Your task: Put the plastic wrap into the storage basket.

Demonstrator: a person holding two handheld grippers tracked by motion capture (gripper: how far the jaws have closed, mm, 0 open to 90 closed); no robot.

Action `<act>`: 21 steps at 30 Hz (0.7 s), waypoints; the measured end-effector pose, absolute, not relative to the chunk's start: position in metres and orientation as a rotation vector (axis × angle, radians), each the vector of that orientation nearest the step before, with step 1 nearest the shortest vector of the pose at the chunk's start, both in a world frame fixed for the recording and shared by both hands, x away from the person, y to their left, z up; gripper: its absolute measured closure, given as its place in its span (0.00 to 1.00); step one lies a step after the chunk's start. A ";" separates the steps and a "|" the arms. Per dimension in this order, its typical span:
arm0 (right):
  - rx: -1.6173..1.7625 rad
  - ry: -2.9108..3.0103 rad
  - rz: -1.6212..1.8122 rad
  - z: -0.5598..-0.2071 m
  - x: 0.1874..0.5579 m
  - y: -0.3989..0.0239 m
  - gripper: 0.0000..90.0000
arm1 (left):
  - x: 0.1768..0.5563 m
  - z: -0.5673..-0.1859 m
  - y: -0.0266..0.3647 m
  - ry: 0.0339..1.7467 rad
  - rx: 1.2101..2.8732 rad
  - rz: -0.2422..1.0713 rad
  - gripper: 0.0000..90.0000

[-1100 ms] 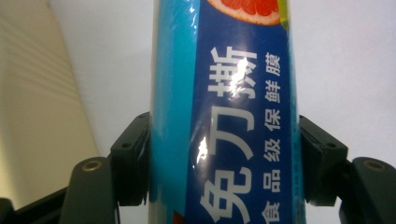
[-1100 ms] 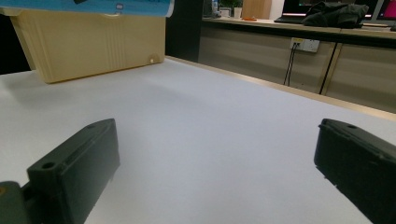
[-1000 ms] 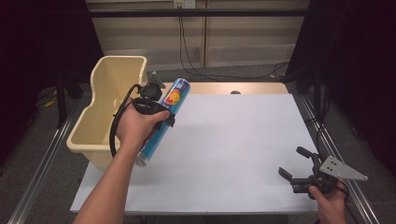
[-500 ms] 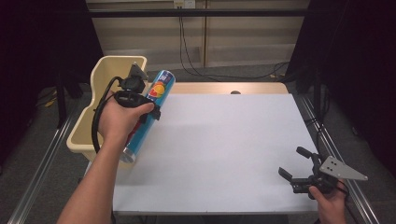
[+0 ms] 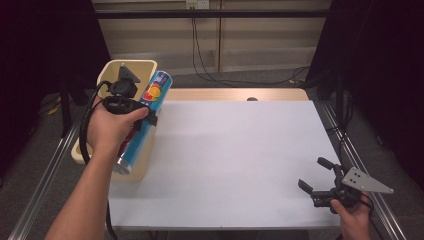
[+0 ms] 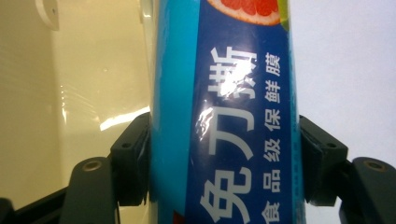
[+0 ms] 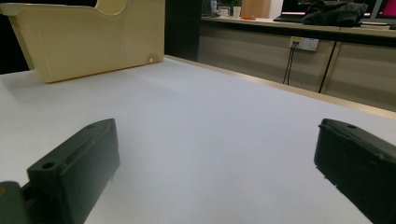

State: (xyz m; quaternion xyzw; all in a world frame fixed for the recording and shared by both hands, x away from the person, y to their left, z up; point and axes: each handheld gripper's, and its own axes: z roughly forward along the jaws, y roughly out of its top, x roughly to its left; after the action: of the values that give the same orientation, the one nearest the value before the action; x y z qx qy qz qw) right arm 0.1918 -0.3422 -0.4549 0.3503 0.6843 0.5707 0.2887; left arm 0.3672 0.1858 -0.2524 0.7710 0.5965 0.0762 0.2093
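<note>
While the left gripper [image 5: 147, 117] clamps the blue tube [image 5: 145, 122] slantwise over the cream bin [image 5: 107, 75] at the table's [image 5: 240, 160] left edge, the right gripper [image 5: 320, 182] rests open, near the front right corner.

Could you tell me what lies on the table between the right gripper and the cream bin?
Nothing: in the right gripper view, bare white table runs from the right gripper to the cream bin.

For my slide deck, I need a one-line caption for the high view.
Left gripper holds a blue tube over a cream bin; right gripper waits open.
</note>
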 end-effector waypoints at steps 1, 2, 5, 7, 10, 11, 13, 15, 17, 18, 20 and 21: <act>0.936 1.827 1.523 -0.455 0.192 -0.342 0.00 | 0.367 -0.251 0.187 1.663 2.145 0.217 0.36; 0.937 1.827 1.525 -0.455 0.192 -0.342 0.00 | 0.366 -0.250 0.189 1.669 2.145 0.226 0.36; 0.929 1.833 1.518 -0.455 0.192 -0.342 0.00 | 0.365 -0.247 0.196 1.690 2.137 0.225 0.36; 0.929 1.833 1.518 -0.455 0.192 -0.342 0.00 | 0.364 -0.247 0.201 1.696 2.133 0.236 0.36; 0.929 1.833 1.517 -0.455 0.192 -0.342 0.00 | 0.363 -0.248 0.208 1.719 2.117 0.239 0.36; 0.929 1.834 1.517 -0.455 0.191 -0.342 0.00 | 0.363 -0.249 0.210 1.727 2.110 0.243 0.36; 0.931 1.834 1.518 -0.455 0.191 -0.342 0.00 | 0.362 -0.251 0.215 1.739 2.105 0.246 0.36; 0.930 1.835 1.516 -0.455 0.191 -0.341 0.00 | 0.362 -0.252 0.220 1.751 2.094 0.251 0.36; 0.931 1.833 1.518 -0.455 0.191 -0.341 0.00 | 0.362 -0.254 0.224 1.767 2.089 0.260 0.36; 0.929 1.836 1.516 -0.455 0.191 -0.341 0.00 | 0.362 -0.255 0.225 1.775 2.088 0.265 0.36; 0.926 1.838 1.514 -0.455 0.191 -0.340 0.00 | 0.362 -0.257 0.228 1.789 2.076 0.267 0.36; 0.926 1.839 1.515 -0.455 0.191 -0.340 0.00 | 0.362 -0.258 0.230 1.796 2.073 0.271 0.36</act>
State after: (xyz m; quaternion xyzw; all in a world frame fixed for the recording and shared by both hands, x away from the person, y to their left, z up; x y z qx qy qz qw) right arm 0.1914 -0.3402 -0.4551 0.3469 0.6887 0.5675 0.2886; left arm 0.3620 0.2297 -0.2585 0.7382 0.6396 0.0964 0.1914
